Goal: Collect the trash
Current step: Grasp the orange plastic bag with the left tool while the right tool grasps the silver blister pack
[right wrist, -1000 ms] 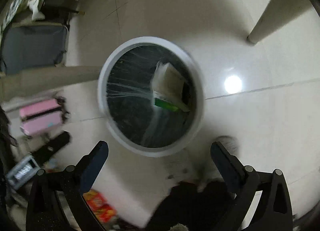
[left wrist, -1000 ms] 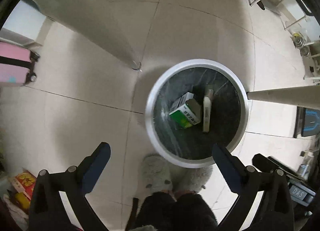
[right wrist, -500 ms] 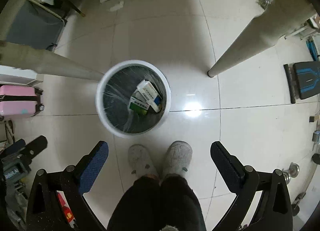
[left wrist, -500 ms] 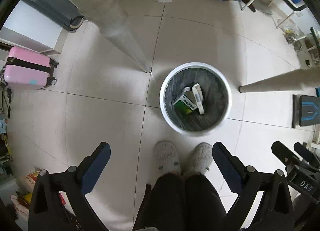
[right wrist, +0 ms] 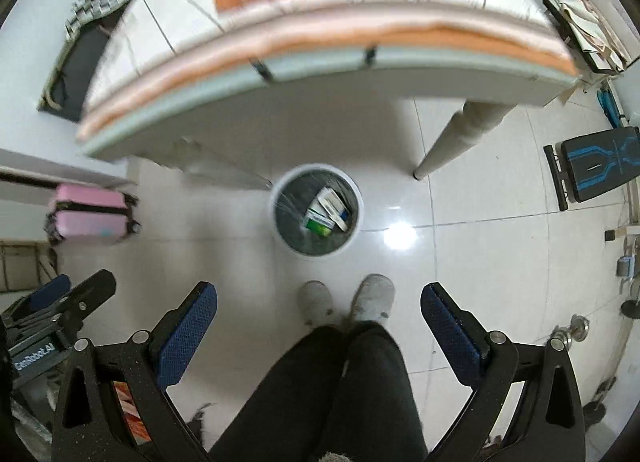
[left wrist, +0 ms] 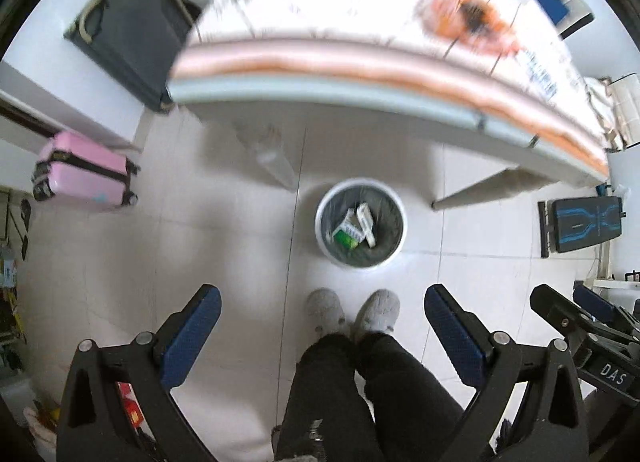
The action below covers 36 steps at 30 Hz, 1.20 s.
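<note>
A round white trash bin (left wrist: 394,200) with a dark liner stands on the tiled floor under the table's front edge. It also shows in the right wrist view (right wrist: 357,198). Inside lie a green-and-white box (left wrist: 347,235) and a white box (left wrist: 366,222), seen again in the right wrist view as the green-and-white box (right wrist: 319,224) and the white box (right wrist: 334,204). My left gripper (left wrist: 322,320) is open and empty, high above the floor. My right gripper (right wrist: 319,316) is open and empty, high above the floor.
A table (left wrist: 320,96) with an orange-edged cloth fills the top, blurred, with an orange item (left wrist: 468,20) on it. Its legs (right wrist: 460,138) stand by the bin. A pink suitcase (left wrist: 80,172) is left, a black bench (left wrist: 584,218) right. The person's slippered feet (left wrist: 352,312) stand before the bin.
Both grippers have risen well away from the bin. The bin looks much smaller, and the table's top has come into view. Both stay open and empty.
</note>
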Each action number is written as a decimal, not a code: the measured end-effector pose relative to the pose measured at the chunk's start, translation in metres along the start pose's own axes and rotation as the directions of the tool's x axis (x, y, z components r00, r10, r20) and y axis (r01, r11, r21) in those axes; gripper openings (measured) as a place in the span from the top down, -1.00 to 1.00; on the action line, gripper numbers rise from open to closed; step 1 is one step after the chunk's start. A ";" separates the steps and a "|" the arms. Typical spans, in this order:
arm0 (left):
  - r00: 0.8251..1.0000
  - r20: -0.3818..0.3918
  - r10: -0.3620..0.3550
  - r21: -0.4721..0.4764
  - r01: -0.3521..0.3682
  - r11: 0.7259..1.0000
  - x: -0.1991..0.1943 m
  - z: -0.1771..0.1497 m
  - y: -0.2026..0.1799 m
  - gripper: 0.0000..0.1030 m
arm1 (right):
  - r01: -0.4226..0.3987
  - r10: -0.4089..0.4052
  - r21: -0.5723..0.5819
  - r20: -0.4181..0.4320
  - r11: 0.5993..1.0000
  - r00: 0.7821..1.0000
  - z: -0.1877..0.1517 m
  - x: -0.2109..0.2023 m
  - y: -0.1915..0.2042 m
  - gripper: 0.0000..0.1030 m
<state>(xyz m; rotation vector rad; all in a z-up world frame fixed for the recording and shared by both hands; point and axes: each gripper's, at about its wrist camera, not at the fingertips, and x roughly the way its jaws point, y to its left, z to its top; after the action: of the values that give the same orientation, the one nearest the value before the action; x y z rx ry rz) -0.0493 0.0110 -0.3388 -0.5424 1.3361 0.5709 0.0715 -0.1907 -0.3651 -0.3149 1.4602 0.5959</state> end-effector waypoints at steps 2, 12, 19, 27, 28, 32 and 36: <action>0.999 0.042 0.000 0.000 0.000 1.000 -0.021 0.014 -0.002 -1.00 | -0.024 0.023 0.023 0.036 0.999 0.999 0.010 -0.031 0.001 -1.00; 0.989 0.146 -0.036 -0.018 0.039 0.999 -0.057 0.123 -0.039 -1.00 | 0.028 -0.031 0.031 0.110 0.999 0.993 0.113 -0.086 -0.018 -1.00; 0.996 0.064 -0.057 -0.057 0.061 0.996 -0.010 0.209 -0.082 -1.00 | 0.102 -0.100 -0.062 0.036 0.993 0.994 0.222 -0.033 -0.045 -1.00; 0.993 -0.073 -0.087 -0.053 0.084 0.995 0.060 0.259 -0.111 -0.66 | 0.105 -0.121 -0.188 -0.078 0.977 0.990 0.300 0.044 -0.057 -1.00; 0.992 -0.085 -0.091 -0.058 0.087 0.995 0.066 0.262 -0.112 -0.56 | 0.098 -0.119 -0.201 -0.091 0.975 0.989 0.305 0.050 -0.056 -0.99; 0.990 -0.101 -0.098 -0.051 0.093 0.994 0.079 0.267 -0.118 -0.09 | 0.094 -0.126 -0.260 -0.111 0.961 0.986 0.315 0.069 -0.048 -0.99; 0.992 -0.096 -0.079 -0.028 0.077 0.997 0.080 0.265 -0.125 0.18 | 0.132 -0.160 -0.275 -0.081 0.952 0.984 0.319 0.076 -0.043 -0.83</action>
<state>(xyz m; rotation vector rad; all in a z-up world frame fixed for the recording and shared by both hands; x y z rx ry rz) 0.2395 0.0986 -0.3724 -0.6465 1.3948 0.5025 0.3615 -0.0378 -0.4132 -0.6698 1.4404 0.6661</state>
